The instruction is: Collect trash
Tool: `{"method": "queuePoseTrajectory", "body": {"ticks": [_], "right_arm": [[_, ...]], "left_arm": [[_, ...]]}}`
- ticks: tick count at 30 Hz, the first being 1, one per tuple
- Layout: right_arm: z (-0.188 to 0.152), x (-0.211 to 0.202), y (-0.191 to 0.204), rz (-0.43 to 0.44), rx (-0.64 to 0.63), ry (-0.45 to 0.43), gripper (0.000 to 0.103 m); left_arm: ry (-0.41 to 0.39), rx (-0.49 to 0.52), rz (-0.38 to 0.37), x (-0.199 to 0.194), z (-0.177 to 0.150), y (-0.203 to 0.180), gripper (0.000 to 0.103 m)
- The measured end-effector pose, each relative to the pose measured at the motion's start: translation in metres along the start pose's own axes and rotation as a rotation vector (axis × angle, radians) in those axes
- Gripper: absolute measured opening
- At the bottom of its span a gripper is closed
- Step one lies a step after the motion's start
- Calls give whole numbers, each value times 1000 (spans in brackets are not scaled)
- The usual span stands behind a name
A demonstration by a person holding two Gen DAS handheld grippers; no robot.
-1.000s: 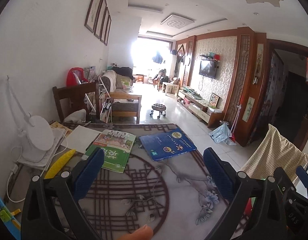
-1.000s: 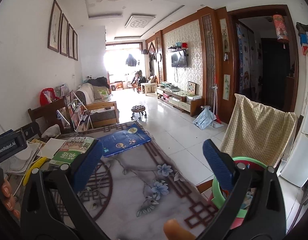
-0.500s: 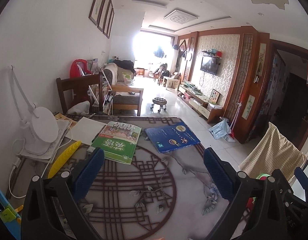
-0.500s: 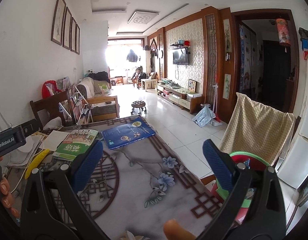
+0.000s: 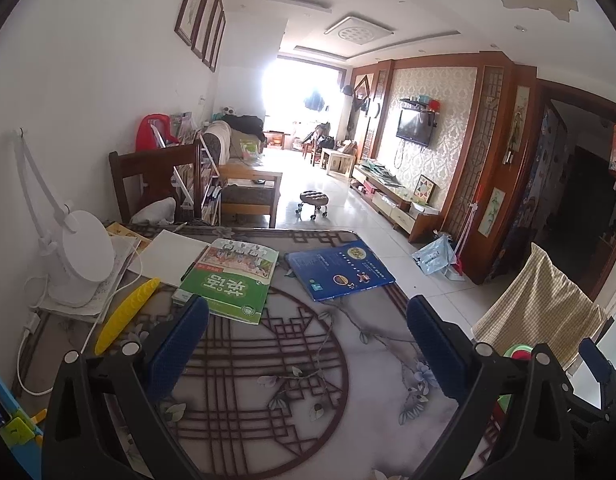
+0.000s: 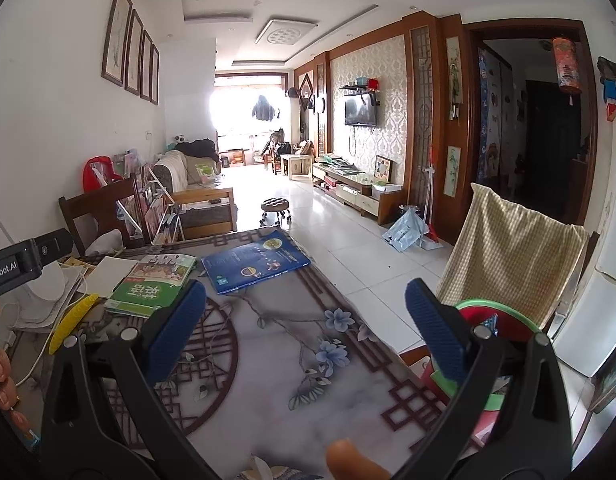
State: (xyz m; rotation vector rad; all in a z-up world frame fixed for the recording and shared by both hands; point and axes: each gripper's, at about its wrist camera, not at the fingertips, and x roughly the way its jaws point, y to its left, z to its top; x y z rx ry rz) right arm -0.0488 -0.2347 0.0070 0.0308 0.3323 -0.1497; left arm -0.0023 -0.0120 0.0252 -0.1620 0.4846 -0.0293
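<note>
My left gripper (image 5: 308,344) hovers open over the patterned tablecloth (image 5: 268,380), with nothing between its blue pads (image 5: 184,344). Off the table's right edge, my right gripper (image 6: 306,330) is open and empty too. Just behind its right pad sits a red bin with a green rim (image 6: 503,308), holding a blue wrapper (image 6: 489,326). The same bin (image 5: 519,352) peeks out at the right of the left wrist view. I see no loose trash on the cloth. A blurred orange tip (image 6: 347,460) shows at the bottom edge; I cannot tell what it is.
A green book (image 5: 228,284), a blue book (image 5: 339,270), white paper (image 5: 168,256), a yellow object (image 5: 126,314) and a white lamp (image 5: 80,264) lie at the table's far left. A chair draped in checked cloth (image 6: 507,248) stands behind the bin. A hand (image 6: 0,368) holds the left gripper.
Both grippers stayed open. The right view has shifted, so more of the table and bin shows. The orange tip at the bottom of the left view is gone.
</note>
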Motion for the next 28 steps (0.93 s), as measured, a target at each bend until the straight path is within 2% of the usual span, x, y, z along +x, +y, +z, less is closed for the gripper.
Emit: {"method": "queuePoseTrajectory", "body": {"ticks": [21,25,28], "right_arm": [[-7,17,-8,18,-13,45,98],[-16,36,-12,39,-20,94,98],[-35,65,-17,55,-32,171,98]], "left_arm": [[22,0,-13,5,1,-12,95],[74,-36,12,19,-4,-6,95],[125,-54,42,30,-17,3,95]]}}
